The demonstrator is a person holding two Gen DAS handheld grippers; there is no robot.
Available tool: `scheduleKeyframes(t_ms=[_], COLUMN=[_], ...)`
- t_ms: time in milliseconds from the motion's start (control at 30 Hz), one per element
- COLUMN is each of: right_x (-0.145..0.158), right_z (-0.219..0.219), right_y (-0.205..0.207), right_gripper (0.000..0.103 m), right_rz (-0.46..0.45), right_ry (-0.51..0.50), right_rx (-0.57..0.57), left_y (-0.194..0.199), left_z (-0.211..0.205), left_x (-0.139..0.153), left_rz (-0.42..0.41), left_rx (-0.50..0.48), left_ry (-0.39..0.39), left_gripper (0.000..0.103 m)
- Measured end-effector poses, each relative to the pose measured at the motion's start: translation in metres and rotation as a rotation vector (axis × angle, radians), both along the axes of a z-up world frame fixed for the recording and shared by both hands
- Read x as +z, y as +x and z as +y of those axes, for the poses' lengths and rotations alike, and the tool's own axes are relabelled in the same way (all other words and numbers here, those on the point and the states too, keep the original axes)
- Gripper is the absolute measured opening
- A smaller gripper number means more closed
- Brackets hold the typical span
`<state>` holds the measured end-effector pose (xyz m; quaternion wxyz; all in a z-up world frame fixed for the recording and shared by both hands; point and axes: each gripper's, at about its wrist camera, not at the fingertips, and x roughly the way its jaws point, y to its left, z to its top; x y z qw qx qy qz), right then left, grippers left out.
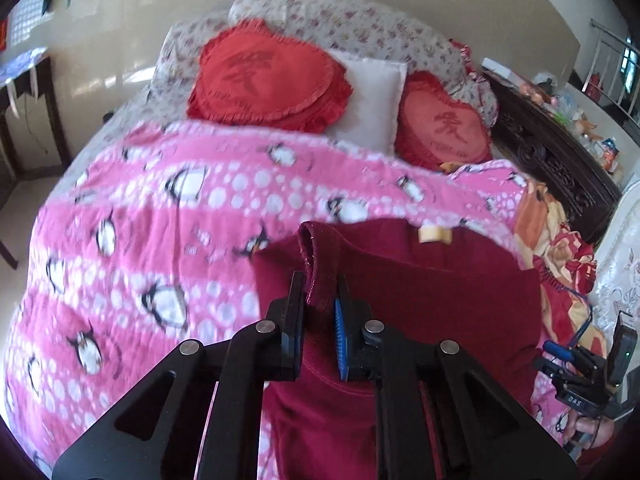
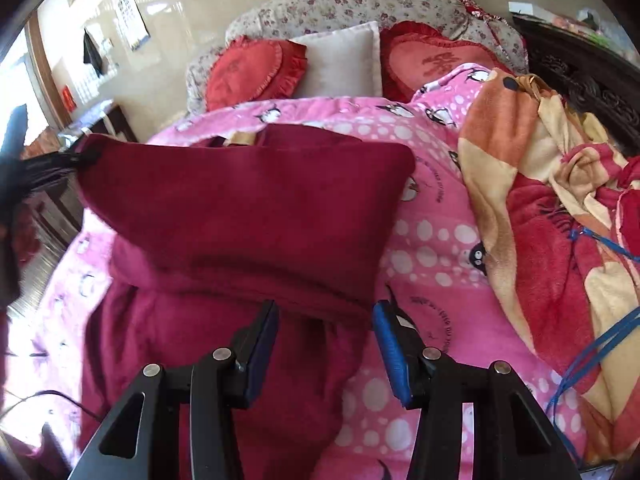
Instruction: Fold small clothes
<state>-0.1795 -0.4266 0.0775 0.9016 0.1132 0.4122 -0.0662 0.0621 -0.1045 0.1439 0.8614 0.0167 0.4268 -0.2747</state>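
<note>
The dark red fleece garment [image 2: 248, 200] lies on the pink penguin-print quilt [image 1: 160, 216], on the side away from the two red heart-shaped frilled cushions [image 1: 268, 80] and the white square pillow [image 2: 344, 60] between them. The left gripper [image 1: 320, 292] is closed tight on a bunched corner of the garment, and that corner is lifted off the quilt, so one flap hangs raised over the rest of the cloth. In the right wrist view the flap stretches out taut toward the left gripper, while the lower part of the garment stays flat on the quilt. The right gripper [image 2: 326, 314] stands spread wide with nothing between its fingers, just above the ridge where the flap turns over.

As I judge it, the first fold is under way but not laid down. The flap has yet to be set flat and smoothed, and any further folds remain. The crumpled orange and red patterned blanket [image 2: 552, 184] lies just beside the garment, untouched.
</note>
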Motion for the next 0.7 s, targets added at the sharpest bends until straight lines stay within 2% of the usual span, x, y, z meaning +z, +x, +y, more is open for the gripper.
scheduleKeyframes(t_ms=[67,200,233,267,300,333,400,433,467,500,533,567,600,700], right_x=[-0.009,-0.003,-0.005,-0.01,-0.018,-0.02,-0.008,0.0,0.008,0.013,0.017,0.02,0.019,0.003], right_z=[0.003,0.001,-0.004,-0.012,-0.024,-0.033,-0.047,-0.049,-0.051,-0.053,-0.054,-0.052,-0.049,-0.043], right_y=[0.009,0.005,0.002,0.0,-0.004,-0.009,-0.024,-0.028,-0.029,-0.028,-0.024,-0.015,-0.001,0.047], right_gripper=[0.047,0.013,0.012,0.012,0.012,0.012,0.013,0.016,0.038,0.069,0.08,0.084,0.084,0.083], right_rz=[0.038,0.022,0.049,0.086,0.119,0.115,0.019,-0.027,-0.069,-0.105,-0.143,-0.167,-0.157,-0.04], right_ry=[-0.042,-0.12,-0.151,-0.135,-0.06,0.012,0.119,0.126,0.129,0.144,0.165,0.183,0.191,0.185], right_rx=[-0.003,-0.064,-0.107,-0.143,-0.172,-0.189,-0.221,-0.23,-0.24,-0.248,-0.248,-0.236,-0.219,-0.183], left_y=[0.002,0.0,-0.001,-0.002,-0.003,-0.005,-0.008,-0.01,-0.012,-0.013,-0.014,-0.014,-0.014,-0.015], left_z=[0.003,0.004,0.003,0.002,0.002,0.002,0.006,0.007,0.01,0.012,0.013,0.013,0.013,0.005], left_x=[-0.02,-0.046,-0.052,-0.056,-0.059,-0.059,-0.056,-0.054,-0.051,-0.049,-0.048,-0.048,-0.048,-0.053], left_rz=[0.058,0.078,0.079,0.075,0.067,0.06,0.042,0.03,0.015,0.001,-0.006,-0.007,-0.004,-0.008], left_rx=[0.019,0.048,0.049,0.05,0.052,0.052,0.051,0.055,0.066,0.078,0.088,0.091,0.092,0.087], left_ry=[0.0,0.02,0.028,0.041,0.061,0.073,0.089,0.099,0.11,0.115,0.112,0.106,0.103,0.129], left_gripper=[0.011,0.012,0.012,0.013,0.015,0.019,0.025,0.026,0.027,0.028,0.032,0.039,0.042,0.043])
